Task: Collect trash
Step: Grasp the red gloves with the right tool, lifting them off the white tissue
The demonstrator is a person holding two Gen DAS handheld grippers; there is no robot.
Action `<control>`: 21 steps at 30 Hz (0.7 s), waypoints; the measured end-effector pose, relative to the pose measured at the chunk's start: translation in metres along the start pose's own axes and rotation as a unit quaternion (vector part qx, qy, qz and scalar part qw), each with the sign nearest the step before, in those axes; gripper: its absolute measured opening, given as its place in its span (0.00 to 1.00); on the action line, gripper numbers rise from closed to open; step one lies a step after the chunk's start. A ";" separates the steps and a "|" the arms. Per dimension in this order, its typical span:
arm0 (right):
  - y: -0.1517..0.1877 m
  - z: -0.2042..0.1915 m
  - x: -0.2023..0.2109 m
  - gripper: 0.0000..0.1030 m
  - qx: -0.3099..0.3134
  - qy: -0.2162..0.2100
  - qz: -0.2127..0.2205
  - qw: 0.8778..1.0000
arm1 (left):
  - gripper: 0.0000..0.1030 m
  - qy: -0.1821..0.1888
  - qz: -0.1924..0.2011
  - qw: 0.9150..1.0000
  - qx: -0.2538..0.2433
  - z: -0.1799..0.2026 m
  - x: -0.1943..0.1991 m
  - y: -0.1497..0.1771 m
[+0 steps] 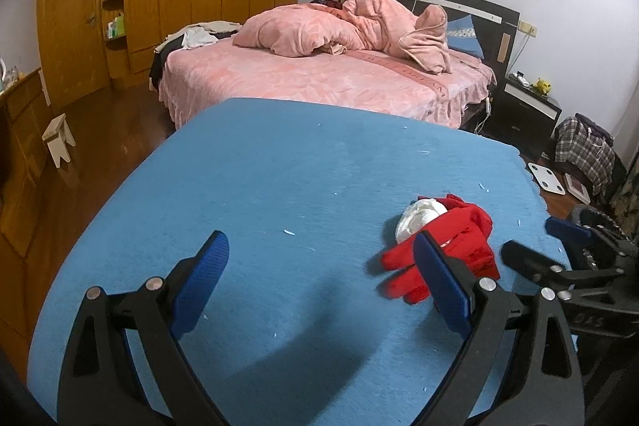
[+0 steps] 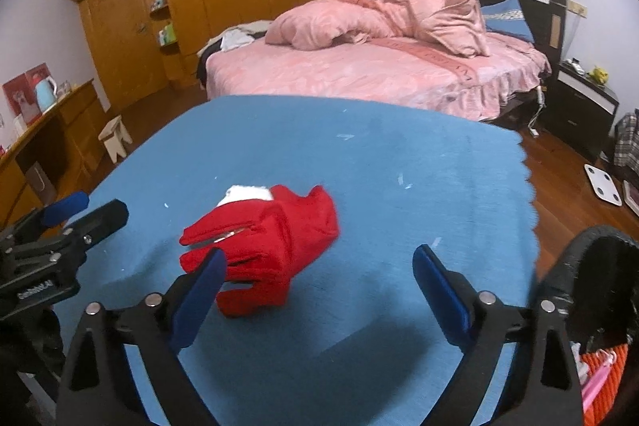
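While both tools tilt down toward the blue-covered worktop (image 1: 279,166), the left hand-held gripper (image 1: 321,272) stands released, its blue pads spread wide with nothing between them. In its own view the red glove (image 1: 443,246) lies at about two o'clock on the cloth, partly behind the right-hand pad, with a crumpled white wad (image 1: 417,216) touching the glove's far end. The right hand-held gripper (image 2: 319,278) is likewise spread wide and grasps nothing; the glove (image 2: 271,246) sits at about eleven o'clock in its view, its fingers just behind the left-hand pad, and whether pad and glove touch cannot be told.

Each camera catches the other tool: the right one enters the left view at three o'clock, the left one enters the right view at nine o'clock. Only the right view shows a black bag (image 2: 599,286) open at four o'clock, with orange and pink items inside, and a blue kettle (image 2: 44,92) on a wooden desk at nine o'clock. The left view shows more of the white wad. A pink bed (image 1: 331,82) stands beyond the worktop at twelve o'clock.
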State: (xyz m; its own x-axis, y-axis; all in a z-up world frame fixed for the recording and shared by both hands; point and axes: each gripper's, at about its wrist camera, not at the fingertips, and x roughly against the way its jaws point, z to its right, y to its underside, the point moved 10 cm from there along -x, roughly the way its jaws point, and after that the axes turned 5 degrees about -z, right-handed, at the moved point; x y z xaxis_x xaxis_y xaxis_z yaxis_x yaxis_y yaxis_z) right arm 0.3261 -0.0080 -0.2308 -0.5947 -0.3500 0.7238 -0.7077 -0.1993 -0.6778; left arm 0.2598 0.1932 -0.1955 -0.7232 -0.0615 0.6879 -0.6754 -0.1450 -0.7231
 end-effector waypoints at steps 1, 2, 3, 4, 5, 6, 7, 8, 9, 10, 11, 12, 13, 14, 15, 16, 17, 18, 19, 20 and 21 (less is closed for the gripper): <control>0.001 -0.002 -0.004 0.85 0.001 -0.003 -0.004 1.000 | 0.88 0.000 0.000 1.000 0.001 0.000 -0.001 0.000; 0.001 -0.005 -0.008 0.83 0.003 -0.005 -0.008 1.000 | 0.88 0.000 -0.001 1.000 0.002 -0.001 -0.002 0.001; 0.002 -0.007 -0.011 0.83 0.004 -0.007 -0.010 1.000 | 0.88 0.001 -0.002 1.000 0.003 -0.002 -0.003 0.001; 0.003 -0.009 -0.014 0.80 0.007 -0.008 -0.013 1.000 | 0.88 0.001 -0.003 1.000 0.005 -0.003 -0.004 0.002; 0.003 -0.011 -0.018 0.75 0.010 -0.010 -0.017 1.000 | 0.88 0.001 -0.003 1.000 0.007 -0.004 -0.005 0.002; 0.004 -0.012 -0.021 0.73 0.011 -0.012 -0.020 1.000 | 0.88 0.001 -0.004 1.000 0.008 -0.005 -0.006 0.002; 0.006 -0.014 -0.024 0.67 0.011 -0.017 -0.025 0.999 | 0.88 0.001 -0.005 1.000 0.009 -0.005 -0.007 0.003; 0.007 -0.016 -0.027 0.59 0.012 -0.024 -0.031 0.999 | 0.88 0.001 -0.005 1.000 0.010 -0.004 -0.007 0.003; 0.009 -0.017 -0.029 0.55 0.014 -0.030 -0.036 0.999 | 0.88 0.002 -0.006 1.000 0.011 -0.005 -0.008 0.004; 0.011 -0.020 -0.032 0.47 0.015 -0.040 -0.045 0.998 | 0.88 0.002 -0.007 1.000 0.011 -0.005 -0.009 0.004; 0.013 -0.021 -0.033 0.36 0.015 -0.046 -0.049 0.998 | 0.88 0.002 -0.008 1.000 0.012 -0.005 -0.009 0.005; 0.016 -0.023 -0.033 0.30 0.014 -0.052 -0.052 0.997 | 0.88 0.002 -0.008 1.000 0.012 -0.005 -0.009 0.005; 0.017 -0.025 -0.033 0.22 0.015 -0.057 -0.055 0.997 | 0.88 0.002 -0.008 1.000 0.012 -0.005 -0.009 0.005; 0.018 -0.026 -0.032 0.18 0.017 -0.058 -0.055 0.997 | 0.88 0.002 -0.009 1.000 0.012 -0.005 -0.009 0.005; 0.019 -0.027 -0.031 0.16 0.018 -0.060 -0.054 0.997 | 0.88 0.002 -0.009 1.000 0.012 -0.005 -0.009 0.005; 0.019 -0.028 -0.030 0.14 0.018 -0.062 -0.053 0.996 | 0.88 0.002 -0.009 1.000 0.011 -0.005 -0.009 0.006; 0.017 -0.027 -0.028 0.13 0.018 -0.063 -0.051 0.997 | 0.88 0.002 -0.010 1.000 0.011 -0.004 -0.009 0.006; 0.017 -0.026 -0.026 0.13 0.017 -0.063 -0.048 0.997 | 0.88 0.002 -0.010 1.000 0.010 -0.004 -0.009 0.006; 0.016 -0.025 -0.022 0.13 0.015 -0.062 -0.044 0.997 | 0.88 0.003 -0.010 1.000 0.010 -0.003 -0.009 0.007; 0.014 -0.024 -0.018 0.13 0.013 -0.060 -0.039 0.997 | 0.88 0.003 -0.010 1.000 0.010 -0.002 -0.008 0.008; 0.013 -0.021 -0.014 0.13 0.011 -0.058 -0.035 0.998 | 0.88 0.005 -0.009 1.000 0.009 0.000 -0.008 0.008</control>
State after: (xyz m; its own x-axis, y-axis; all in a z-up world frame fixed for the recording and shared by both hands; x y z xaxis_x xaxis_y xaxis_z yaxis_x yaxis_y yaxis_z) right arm 0.3169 0.0136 -0.2467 -0.4956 -0.4381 0.7500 -0.7362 -0.2464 -0.6304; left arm 0.2603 0.1927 -0.2067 -0.7118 -0.0497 0.7006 -0.6860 -0.1644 -0.7087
